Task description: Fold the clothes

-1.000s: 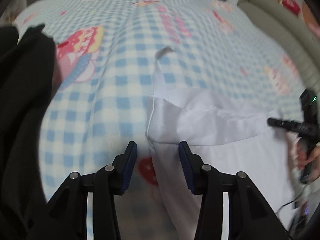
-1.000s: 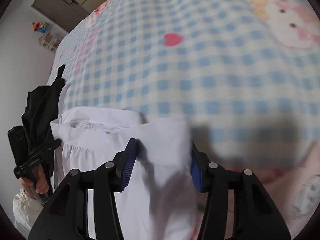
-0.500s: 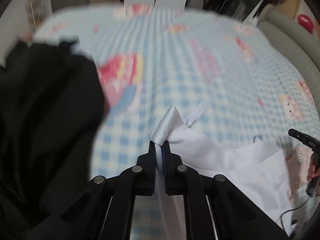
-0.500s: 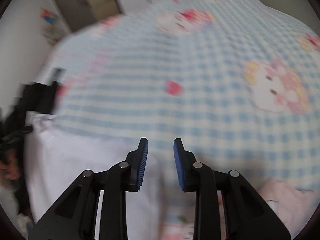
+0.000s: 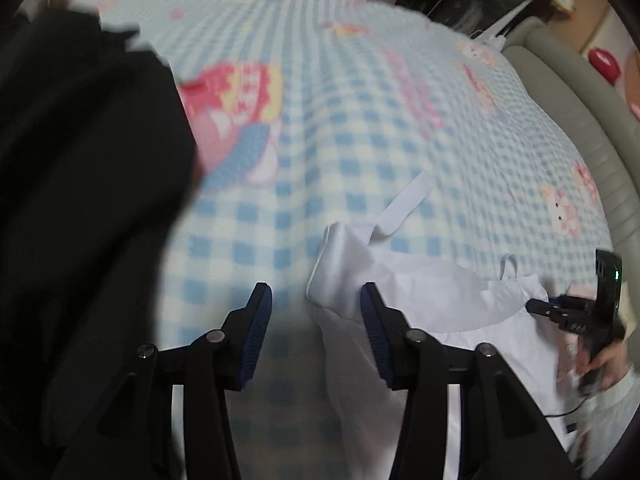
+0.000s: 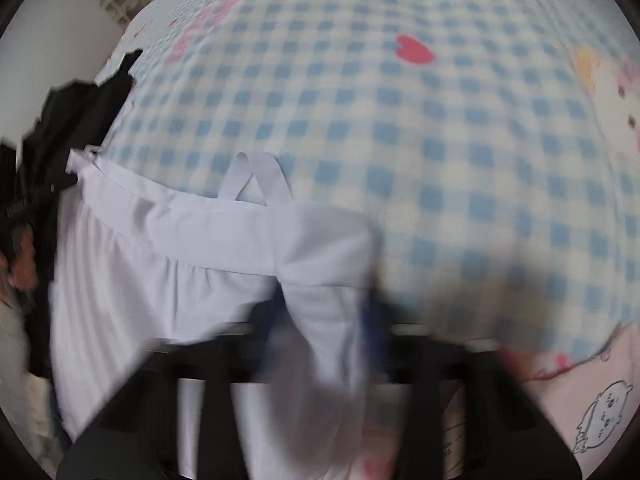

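A bed (image 5: 360, 128) covered by a blue-and-white checked blanket with cartoon prints fills both wrist views; a padded grey bed edge (image 5: 576, 92) curves down the right of the left wrist view, and a dark garment (image 5: 80, 184) blocks that view's left side.

The white garment (image 5: 420, 292) lies across the near part of the bed, at the lower centre and right of the left wrist view and at the lower left and centre of the right wrist view. Its banded top edge runs roughly side to side across both frames, with a small strap loop (image 6: 254, 178) standing up from the band onto the blanket.

The left gripper (image 5: 316, 328) has its jaws apart and opening. The garment's bunched left corner sits between them, close against the right-hand pad; no firm pinch is visible. The right gripper (image 6: 324, 320) is blurred and its jaws are closing, with the garment's right corner gathered up between the pads; whether they already press on it I cannot tell.

So each gripper sits at one end of the band, with the skirt of the garment hanging toward the bottom of both frames. The cloth is thin, smooth and limp, gathered in soft pleats below the band. It would probably slip from a loose pinch.
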Available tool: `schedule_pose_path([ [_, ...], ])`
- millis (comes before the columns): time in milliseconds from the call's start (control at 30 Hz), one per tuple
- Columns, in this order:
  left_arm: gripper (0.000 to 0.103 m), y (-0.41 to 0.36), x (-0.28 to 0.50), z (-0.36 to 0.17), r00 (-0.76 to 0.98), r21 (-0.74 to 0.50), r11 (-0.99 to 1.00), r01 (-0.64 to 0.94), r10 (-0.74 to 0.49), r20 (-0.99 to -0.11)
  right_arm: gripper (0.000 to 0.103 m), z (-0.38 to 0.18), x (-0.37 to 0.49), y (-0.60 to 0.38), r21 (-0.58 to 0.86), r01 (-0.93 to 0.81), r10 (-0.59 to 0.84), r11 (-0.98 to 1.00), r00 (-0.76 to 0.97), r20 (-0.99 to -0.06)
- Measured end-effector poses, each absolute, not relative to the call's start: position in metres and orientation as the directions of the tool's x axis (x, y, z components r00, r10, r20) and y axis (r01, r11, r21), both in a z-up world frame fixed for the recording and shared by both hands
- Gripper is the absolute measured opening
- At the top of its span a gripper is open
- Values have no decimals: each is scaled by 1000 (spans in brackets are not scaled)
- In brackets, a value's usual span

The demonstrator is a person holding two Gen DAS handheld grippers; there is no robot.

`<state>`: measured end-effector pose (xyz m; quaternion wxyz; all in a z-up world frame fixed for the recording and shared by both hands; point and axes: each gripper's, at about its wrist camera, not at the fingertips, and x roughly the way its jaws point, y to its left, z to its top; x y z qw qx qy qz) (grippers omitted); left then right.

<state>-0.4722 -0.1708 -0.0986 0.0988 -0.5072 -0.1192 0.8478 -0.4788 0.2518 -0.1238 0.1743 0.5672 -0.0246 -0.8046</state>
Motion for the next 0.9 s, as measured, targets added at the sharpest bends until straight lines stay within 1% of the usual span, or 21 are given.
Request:
schedule_pose_path([
  [33, 11, -167, -473, -99, -469, -297, -953, -56, 288, -835, 8, -118, -477, 254, 237, 255, -313, -938, -324, -893],
  [133, 10, -153, -473, -76, -530, -250, -962, -110, 270, -804, 7, -84, -477, 280, 289, 221, -361, -931, -451, -816],
  [200, 10, -147, -480, -71, -557, -239, -966, -99, 253, -791, 7, -68, -484, 300, 351, 192, -399, -917, -496, -771],
  [233, 10, -143, -486, -74, -556, -234, -968, -87, 242, -795, 7, -69, -488, 307, 363, 170, -397, -916, -501, -769],
  [300, 10, -135, -501, -90, -534, -205, -978, -48, 198, -822, 7, -81, -495, 319, 358, 119, -368, -926, -495, -787],
  [367, 10, -130, -516, -115, -476, -160, -987, -9, 145, -867, 7, -105, -503, 317, 320, 63, -312, -945, -458, -833],
  [400, 14, -130, -523, -128, -427, -162, -987, 13, 141, -893, 8, -117, -506, 318, 311, 44, -299, -949, -433, -851],
  [467, 14, -139, -525, -133, -400, -206, -977, 61, 165, -902, 8, -140, -511, 319, 292, 8, -273, -956, -380, -884],
  [533, 20, -151, -514, -117, -448, -254, -963, 88, 189, -874, 9, -134, -509, 320, 290, -3, -265, -957, -398, -878],
  [600, 27, -155, -498, -96, -489, -277, -960, 45, 220, -844, 13, -115, -504, 321, 314, 5, -286, -949, -431, -856],
  [667, 27, -149, -482, -79, -491, -278, -960, -24, 254, -833, 17, -94, -493, 323, 341, 19, -311, -940, -458, -832],
  [767, 28, -124, -452, -58, -459, -275, -948, -160, 317, -830, 18, -61, -467, 312, 377, 63, -359, -924, -480, -800],
  [833, 28, -104, -422, -56, -419, -271, -937, -220, 341, -841, 20, -45, -444, 302, 400, 101, -399, -911, -461, -793],
  [900, 28, -85, -384, -59, -387, -273, -926, -262, 360, -849, 21, -28, -404, 290, 417, 151, -438, -896, -455, -775],
])
